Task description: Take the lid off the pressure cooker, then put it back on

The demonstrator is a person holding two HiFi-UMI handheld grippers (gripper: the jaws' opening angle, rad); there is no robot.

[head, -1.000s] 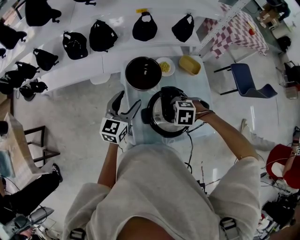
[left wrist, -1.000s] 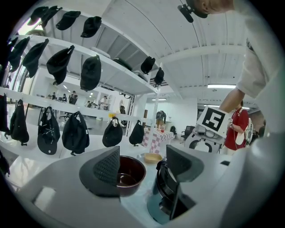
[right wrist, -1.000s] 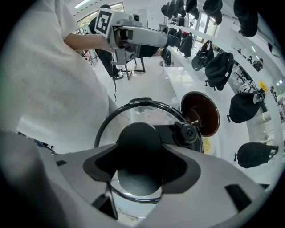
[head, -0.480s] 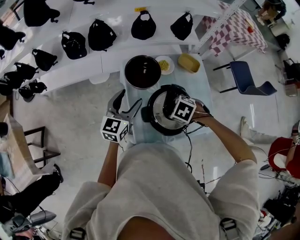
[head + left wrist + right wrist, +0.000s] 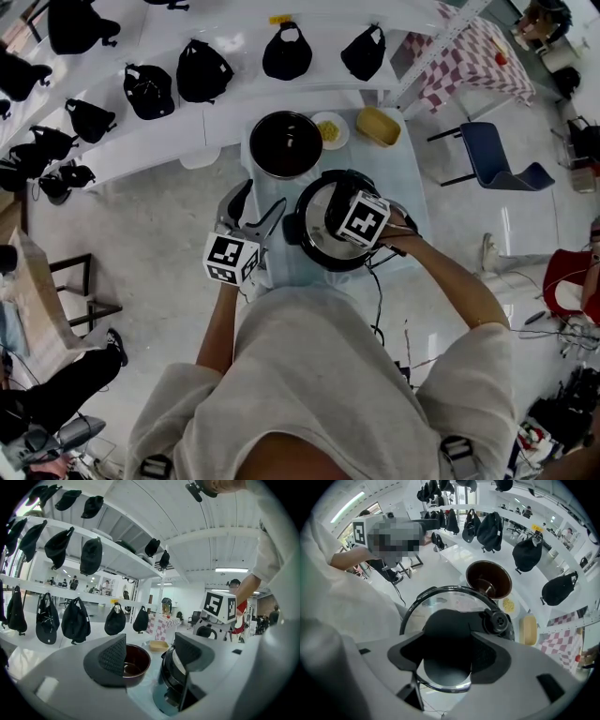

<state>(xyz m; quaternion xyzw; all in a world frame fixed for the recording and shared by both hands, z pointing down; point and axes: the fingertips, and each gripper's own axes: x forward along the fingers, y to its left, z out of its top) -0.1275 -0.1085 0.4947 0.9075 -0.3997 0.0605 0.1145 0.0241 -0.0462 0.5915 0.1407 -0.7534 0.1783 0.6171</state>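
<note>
The pressure cooker (image 5: 314, 246) stands on the pale blue table (image 5: 405, 180), with its shiny lid (image 5: 423, 603) on top. My right gripper (image 5: 446, 658) points down over it, and its jaws are closed on either side of the lid's black handle (image 5: 450, 627). In the head view the marker cube of the right gripper (image 5: 349, 223) hides that grip. My left gripper (image 5: 255, 204) hovers level, to the left of the cooker (image 5: 172, 679). The left gripper (image 5: 151, 653) is open with nothing between its jaws.
A dark bowl (image 5: 286, 145) sits behind the cooker, beside a small plate of yellow food (image 5: 330, 131) and a yellow container (image 5: 379, 127). Black bags (image 5: 204, 70) hang along white shelves beyond. A blue chair (image 5: 497, 161) stands to the right, and a cable trails off the table's near edge.
The right gripper has rolled about its own axis over the lid handle; its marker cube shows turned. The left gripper has stayed where it was.
</note>
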